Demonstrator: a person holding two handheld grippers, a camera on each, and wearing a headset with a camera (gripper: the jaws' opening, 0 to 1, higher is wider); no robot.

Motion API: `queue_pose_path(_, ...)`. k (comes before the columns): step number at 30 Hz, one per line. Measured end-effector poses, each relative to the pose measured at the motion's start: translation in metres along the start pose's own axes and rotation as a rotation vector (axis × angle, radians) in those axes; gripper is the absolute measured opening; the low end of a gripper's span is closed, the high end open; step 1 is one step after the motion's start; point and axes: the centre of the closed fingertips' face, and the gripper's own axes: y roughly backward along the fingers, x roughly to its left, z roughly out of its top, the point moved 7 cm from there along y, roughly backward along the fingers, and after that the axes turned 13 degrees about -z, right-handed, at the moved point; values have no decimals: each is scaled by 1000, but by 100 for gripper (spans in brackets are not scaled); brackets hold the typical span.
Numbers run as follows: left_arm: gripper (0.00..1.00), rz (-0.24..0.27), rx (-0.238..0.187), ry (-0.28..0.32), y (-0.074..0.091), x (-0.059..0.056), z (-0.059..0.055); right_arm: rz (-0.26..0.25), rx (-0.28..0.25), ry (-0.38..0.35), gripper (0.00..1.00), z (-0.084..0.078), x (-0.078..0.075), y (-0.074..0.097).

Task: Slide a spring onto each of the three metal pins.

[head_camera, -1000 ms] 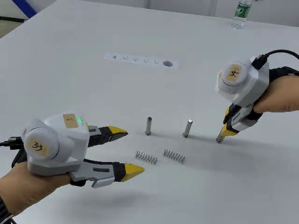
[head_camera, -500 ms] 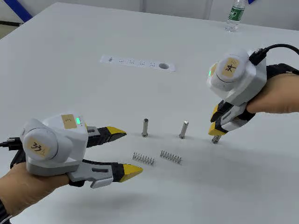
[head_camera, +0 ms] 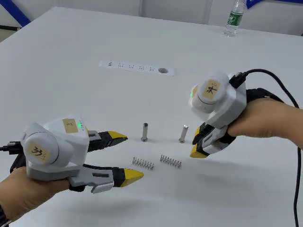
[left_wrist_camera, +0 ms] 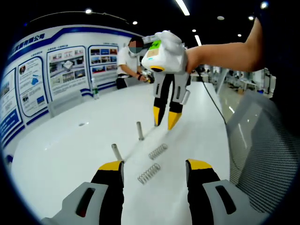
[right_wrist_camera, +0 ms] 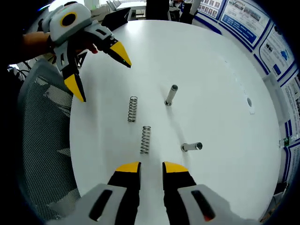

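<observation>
Step, as I judge it: fetching the next spring. One spring (head_camera: 170, 161) lies just in front of the bare pin (head_camera: 183, 133), a second spring (head_camera: 143, 163) further left. Right gripper (head_camera: 198, 149) hovers just beside that pin, jaws narrowly apart, empty; next it must straddle the spring. Left gripper (head_camera: 131, 156) well left of the pin, jaws wide, empty.

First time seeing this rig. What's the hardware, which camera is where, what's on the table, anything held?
No robot arm here: a person holds a two-jaw gripper in each hand. The rectangular picture comes from a headset camera looking down at the work. The two round pictures come from fisheye cameras riding on each gripper, looking along its yellow-tipped jaws. The left gripper is wide open, the right gripper narrowly open; neither holds anything. On the white table two metal pins stand upright, two springs lie loose nearer the person, and a power strip and a bottle sit farther back.
</observation>
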Motion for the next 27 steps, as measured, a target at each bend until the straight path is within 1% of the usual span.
queue_pose_path(4,54,0,3,1,0,0,-1,23,0,-8,19,2,7,-12)
queue_pose_path(9,54,2,2,3,1,0,-1,32,10,-19,18,-1,11,-25)
queue_pose_path(12,54,3,4,4,1,0,-2,33,7,-35,18,-2,12,-30)
queue_pose_path(17,54,0,3,4,0,-1,-2,34,10,-39,17,-1,17,-37)
queue_pose_path(27,53,1,1,6,0,-1,-2,25,26,-23,15,-1,19,-46)
